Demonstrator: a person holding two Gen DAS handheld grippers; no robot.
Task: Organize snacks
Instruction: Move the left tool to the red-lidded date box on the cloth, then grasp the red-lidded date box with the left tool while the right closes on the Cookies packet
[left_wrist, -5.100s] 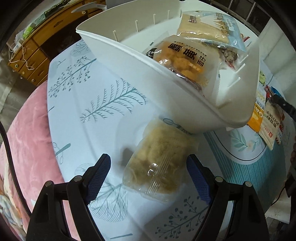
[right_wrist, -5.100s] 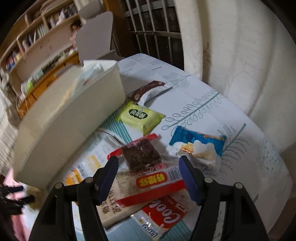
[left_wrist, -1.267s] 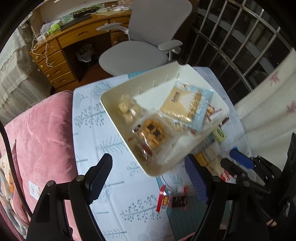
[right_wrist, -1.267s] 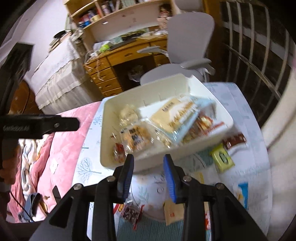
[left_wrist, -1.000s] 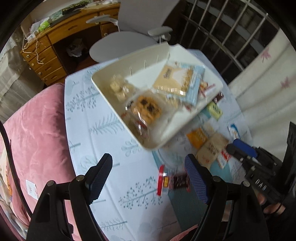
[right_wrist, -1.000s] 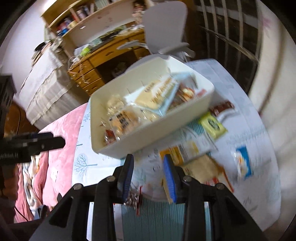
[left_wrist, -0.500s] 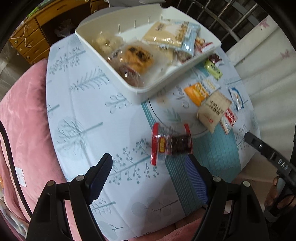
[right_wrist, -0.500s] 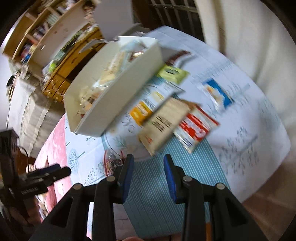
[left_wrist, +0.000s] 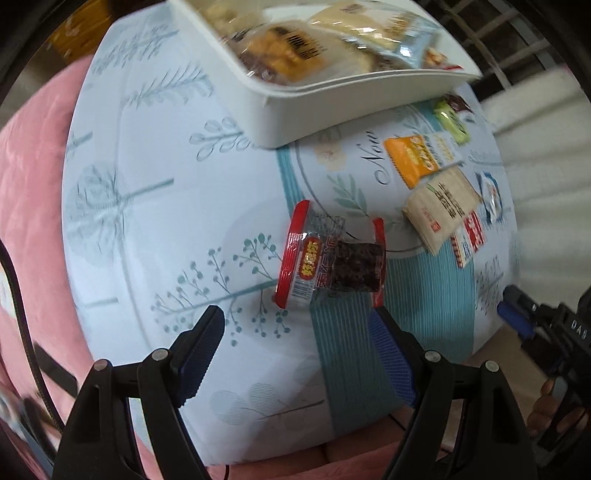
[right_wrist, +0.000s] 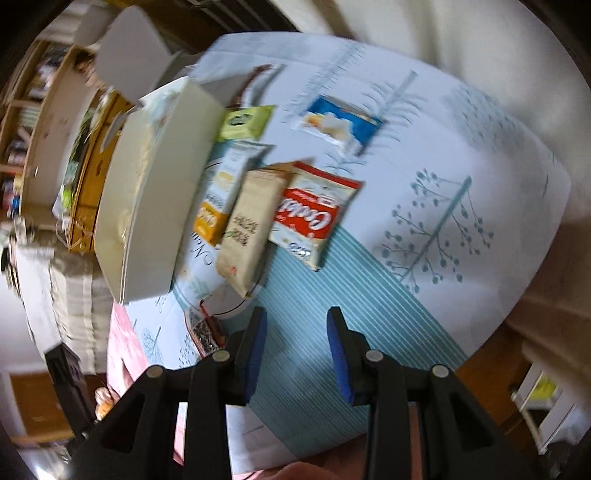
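Both grippers empty — left gripper (left_wrist: 297, 343) over red-edged snack (left_wrist: 330, 260)

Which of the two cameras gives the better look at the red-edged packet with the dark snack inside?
The left wrist view: the red-edged packet lies sharp and whole on the tablecloth, just beyond the open left gripper. The right wrist view shows only a blurred sliver of it beside the right gripper's finger.

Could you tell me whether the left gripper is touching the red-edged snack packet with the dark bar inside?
Apart. In the left wrist view the left gripper stands open and empty, and bare tablecloth shows between its fingertips and the red-edged snack packet ahead.
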